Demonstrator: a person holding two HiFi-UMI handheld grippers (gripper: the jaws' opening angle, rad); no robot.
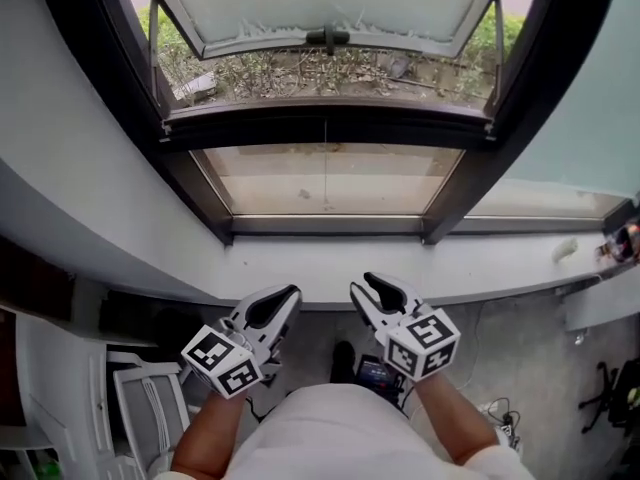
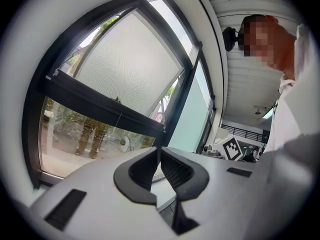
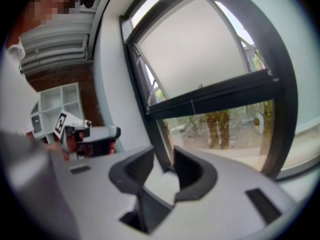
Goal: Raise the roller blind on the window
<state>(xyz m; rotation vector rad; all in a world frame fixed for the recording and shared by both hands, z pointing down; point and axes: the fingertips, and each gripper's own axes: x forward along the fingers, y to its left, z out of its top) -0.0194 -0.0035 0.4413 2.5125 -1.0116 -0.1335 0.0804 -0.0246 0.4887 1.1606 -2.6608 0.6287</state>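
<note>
Both grippers empty, blind not yet touched

The left gripper (image 1: 285,293) has its ribbed black jaws pressed together on nothing. The right gripper (image 1: 368,283) has its jaws slightly apart, also with nothing between them. Both sit close to the person's body, well apart from the window, so the raising looks not yet begun: reaching, gripping and pulling all remain. The roller blind (image 2: 130,59) covers the upper pane as a flat, pale sheet of fine woven mesh that lets light through. The window frame (image 2: 100,101) is dark, matte and straight-barred. A thin cord (image 2: 120,120) hangs at the crossbar's middle over clear lower glass.
</note>
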